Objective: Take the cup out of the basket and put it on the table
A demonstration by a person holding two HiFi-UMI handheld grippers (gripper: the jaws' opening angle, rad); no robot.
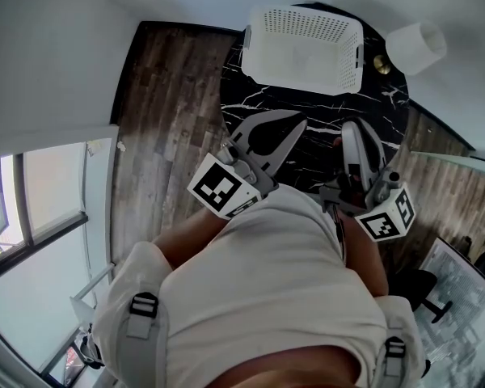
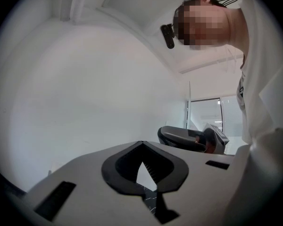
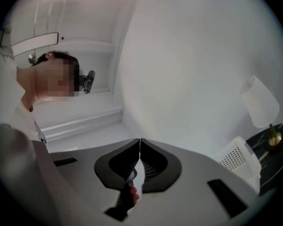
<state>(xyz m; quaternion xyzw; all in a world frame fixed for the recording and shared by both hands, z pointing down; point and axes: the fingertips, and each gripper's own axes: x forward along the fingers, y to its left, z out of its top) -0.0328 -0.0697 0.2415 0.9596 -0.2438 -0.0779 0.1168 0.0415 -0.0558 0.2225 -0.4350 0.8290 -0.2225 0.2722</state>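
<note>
Basket (image 1: 301,69) lies ahead of my left gripper (image 1: 296,120) and right gripper (image 1: 350,125), both closed and empty; cup unseen inside

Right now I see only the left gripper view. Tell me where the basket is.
Observer: The head view shows the white basket on the far side of the black table.
Operator: Now report the other hand's jaws.
Observer: In its own view, the right gripper has its jaws together and is gripping nothing.
Operator: Name anything beside the basket.
Observer: A white-shaded lamp stands just to the basket's right in the head view.
</note>
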